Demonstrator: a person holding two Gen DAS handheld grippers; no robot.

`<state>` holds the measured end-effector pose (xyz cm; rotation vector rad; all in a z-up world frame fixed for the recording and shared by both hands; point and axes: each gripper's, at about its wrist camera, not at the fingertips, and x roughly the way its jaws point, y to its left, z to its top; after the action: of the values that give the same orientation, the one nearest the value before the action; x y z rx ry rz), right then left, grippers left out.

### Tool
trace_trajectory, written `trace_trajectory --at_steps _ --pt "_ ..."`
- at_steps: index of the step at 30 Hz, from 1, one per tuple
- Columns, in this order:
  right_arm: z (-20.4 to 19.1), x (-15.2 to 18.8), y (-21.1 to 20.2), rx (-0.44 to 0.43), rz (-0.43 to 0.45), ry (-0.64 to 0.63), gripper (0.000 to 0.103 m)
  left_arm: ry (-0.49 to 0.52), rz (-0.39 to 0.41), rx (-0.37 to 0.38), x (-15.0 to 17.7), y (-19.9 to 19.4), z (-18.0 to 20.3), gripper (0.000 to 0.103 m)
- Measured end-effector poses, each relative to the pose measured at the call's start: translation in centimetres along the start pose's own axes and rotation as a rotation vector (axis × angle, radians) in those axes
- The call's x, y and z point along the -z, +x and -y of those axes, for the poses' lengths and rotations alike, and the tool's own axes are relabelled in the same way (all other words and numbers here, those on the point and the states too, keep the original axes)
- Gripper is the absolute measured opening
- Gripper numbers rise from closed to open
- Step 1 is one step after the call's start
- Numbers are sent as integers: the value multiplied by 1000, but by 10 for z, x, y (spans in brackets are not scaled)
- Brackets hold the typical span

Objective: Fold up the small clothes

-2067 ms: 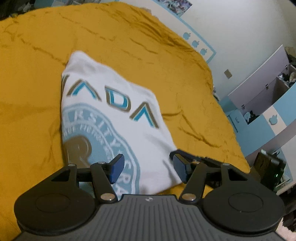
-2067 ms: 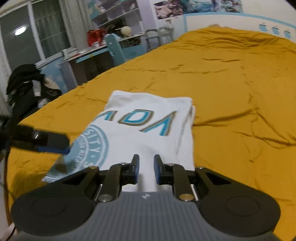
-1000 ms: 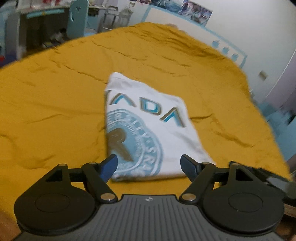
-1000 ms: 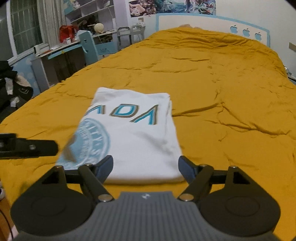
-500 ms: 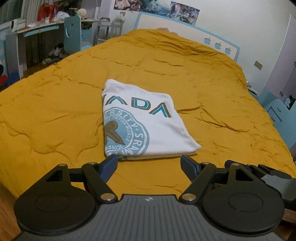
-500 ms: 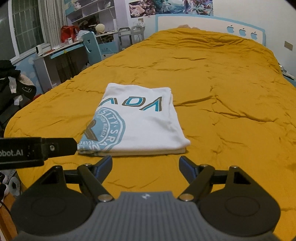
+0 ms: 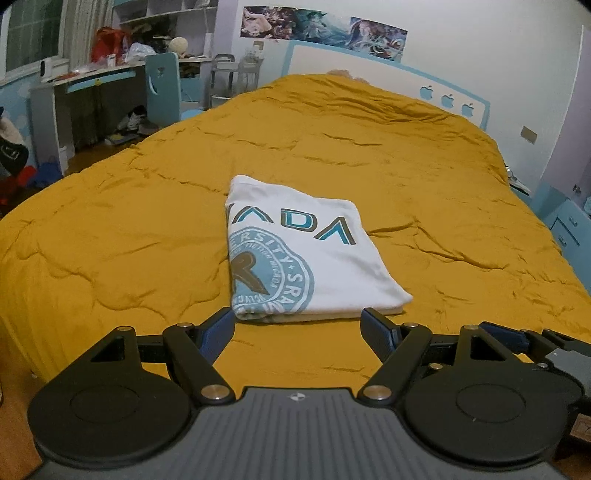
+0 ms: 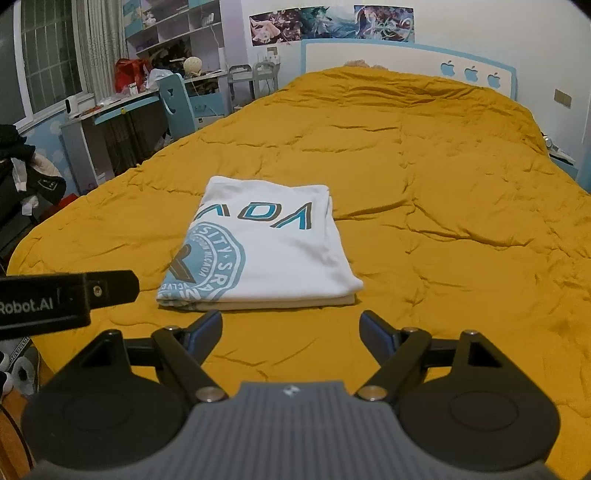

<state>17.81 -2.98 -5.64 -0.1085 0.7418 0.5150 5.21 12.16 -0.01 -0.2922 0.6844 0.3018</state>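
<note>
Folded white T-shirt (image 7: 303,254) centre frame on mustard bed (image 7: 110,236), desk (image 8: 110,114) upper left, left hand-held gripper (image 7: 297,332) and right hand-held gripper (image 8: 291,330) both spread wide, empty.

Mustard-yellow quilted bedspread (image 8: 424,155), creased, covering a large bed with a white headboard (image 8: 388,59) edged in light blue and marked with three blue apple shapes (image 8: 471,73). Row of illustrated posters (image 8: 332,24) on the white wall above the headboard. At the left, a cluttered desk (image 8: 110,110) with a blue chair (image 8: 177,99), open shelving (image 8: 177,26), a red bag (image 8: 127,74), a curtained window (image 8: 51,55) and dark clothing (image 8: 22,162) heaped nearby.
</note>
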Motion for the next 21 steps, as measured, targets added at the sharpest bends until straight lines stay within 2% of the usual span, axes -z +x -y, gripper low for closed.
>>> trace_trajectory --at_steps 5,10,16,21 --pt "-4 -1 -3 6 3 -9 78 -20 24 -34 1 -4 -7 91" --pt "-8 -2 -5 6 5 -12 79 -65 -59 -1 -1 2 -17 91" --pt "-10 -2 -4 8 -6 -13 79 7 -63 -95 5 5 -12 91" --pt "-10 -3 0 8 -12 -14 79 11 -68 -89 6 5 -14 91"
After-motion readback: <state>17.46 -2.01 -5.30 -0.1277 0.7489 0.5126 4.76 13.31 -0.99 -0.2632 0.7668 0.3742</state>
